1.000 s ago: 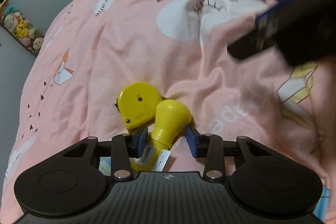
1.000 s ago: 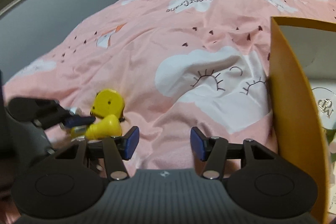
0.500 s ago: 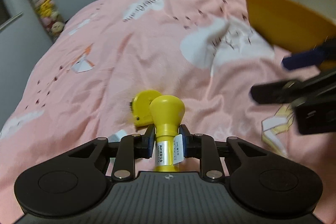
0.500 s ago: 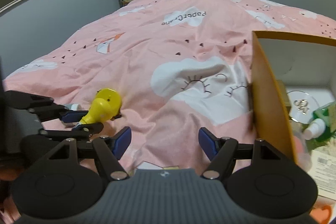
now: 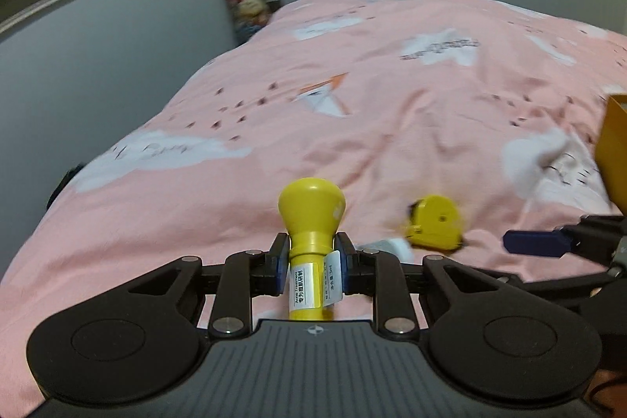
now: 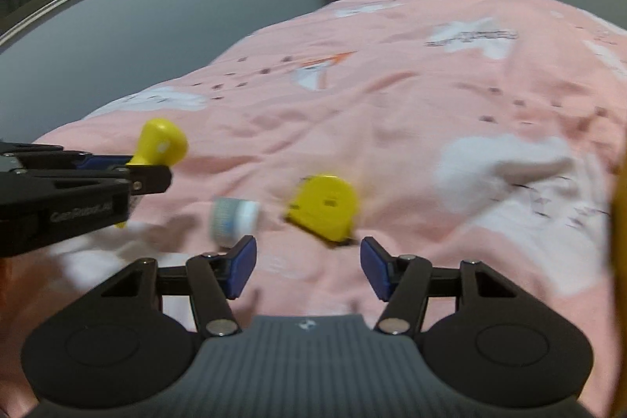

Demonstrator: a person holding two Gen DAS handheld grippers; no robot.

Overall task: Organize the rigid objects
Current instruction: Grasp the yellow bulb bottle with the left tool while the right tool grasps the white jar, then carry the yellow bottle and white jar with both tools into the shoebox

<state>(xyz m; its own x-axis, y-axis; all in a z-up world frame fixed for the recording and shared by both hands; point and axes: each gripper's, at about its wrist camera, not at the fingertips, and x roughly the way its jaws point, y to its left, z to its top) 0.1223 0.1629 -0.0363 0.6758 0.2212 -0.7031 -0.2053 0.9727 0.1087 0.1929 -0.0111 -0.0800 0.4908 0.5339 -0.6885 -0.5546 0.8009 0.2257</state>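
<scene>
Above pink bedspread (image 5: 392, 143): left claw (image 5: 311, 263) pinching yellow bottle (image 5: 311, 218); right claw (image 6: 307, 267) spread, closing, nothing between.

Yellow bottle (image 5: 311, 222) between left tongs (image 5: 311, 263)

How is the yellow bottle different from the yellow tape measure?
The yellow bottle is tall with a round bulb top; the tape measure is flat and squat. The bottle is pinched in the left gripper, lifted off the pink blanket; the tape measure lies on it, untouched. Both are bright yellow.
</scene>
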